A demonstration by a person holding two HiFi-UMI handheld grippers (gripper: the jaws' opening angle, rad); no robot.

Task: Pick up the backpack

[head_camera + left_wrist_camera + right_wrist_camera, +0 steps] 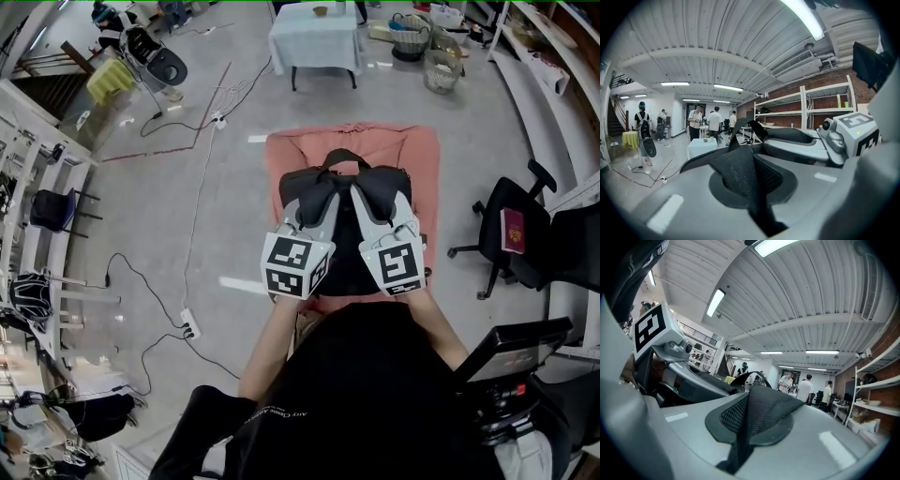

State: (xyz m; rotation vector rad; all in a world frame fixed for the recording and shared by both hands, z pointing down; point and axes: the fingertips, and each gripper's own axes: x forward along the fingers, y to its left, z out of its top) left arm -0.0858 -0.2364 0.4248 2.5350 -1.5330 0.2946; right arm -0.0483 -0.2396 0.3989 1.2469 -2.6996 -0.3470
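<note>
Left hand-held gripper (pixel 319 202) and right hand-held gripper (pixel 370 199) each clamped on a backpack (pixel 342 183) strap (pixel 740 173) over worktop's (pixel 291 150) near edge; grasp looks done, next lift both evenly.

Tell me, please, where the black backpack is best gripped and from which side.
Grip its two shoulder straps, one per gripper, from the person's side. The backpack is too bulky for the jaws, but each mesh strap is a thin flap that fits between them: the left gripper is shut on the left strap, the right gripper on the right strap.
</note>
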